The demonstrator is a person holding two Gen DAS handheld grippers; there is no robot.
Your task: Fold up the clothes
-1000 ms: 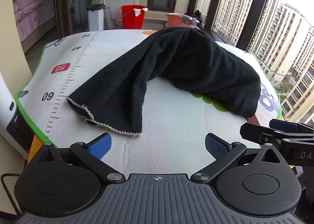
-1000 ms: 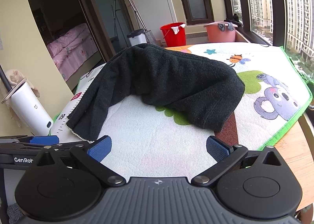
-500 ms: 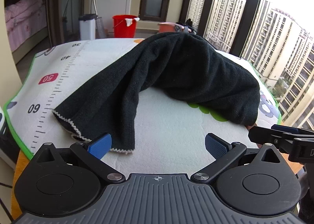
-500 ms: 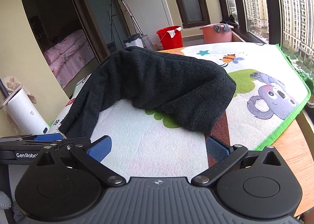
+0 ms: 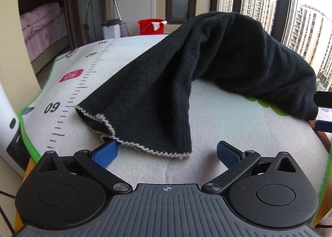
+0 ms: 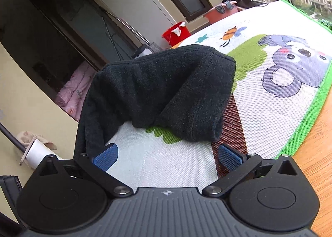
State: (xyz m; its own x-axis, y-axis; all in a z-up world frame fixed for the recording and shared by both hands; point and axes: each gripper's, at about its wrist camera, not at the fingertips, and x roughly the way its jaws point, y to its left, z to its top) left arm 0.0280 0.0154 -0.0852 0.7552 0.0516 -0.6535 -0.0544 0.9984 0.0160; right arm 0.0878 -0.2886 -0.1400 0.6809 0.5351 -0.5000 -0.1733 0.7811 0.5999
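A black knit garment (image 5: 207, 66) lies humped on a printed play mat (image 5: 228, 129), its white-stitched hem (image 5: 132, 143) nearest me in the left wrist view. My left gripper (image 5: 167, 153) is open, its blue left pad (image 5: 105, 152) touching the hem edge and the hem lying between the jaws. In the right wrist view the same garment (image 6: 161, 91) shows its other folded end. My right gripper (image 6: 168, 156) is open just short of that end, tilted, with nothing between its fingers.
The mat (image 6: 280, 112) with a koala print covers a wooden table (image 6: 311, 158); its green border runs close on the right. A white cylinder device (image 6: 39, 152) stands left of the table. A red bucket (image 5: 151, 26) and bin (image 5: 111, 28) sit on the floor beyond.
Both grippers have moved forward to the garment's near ends. The left pad now reaches the hem. The right gripper has tilted and come close to the folded end.
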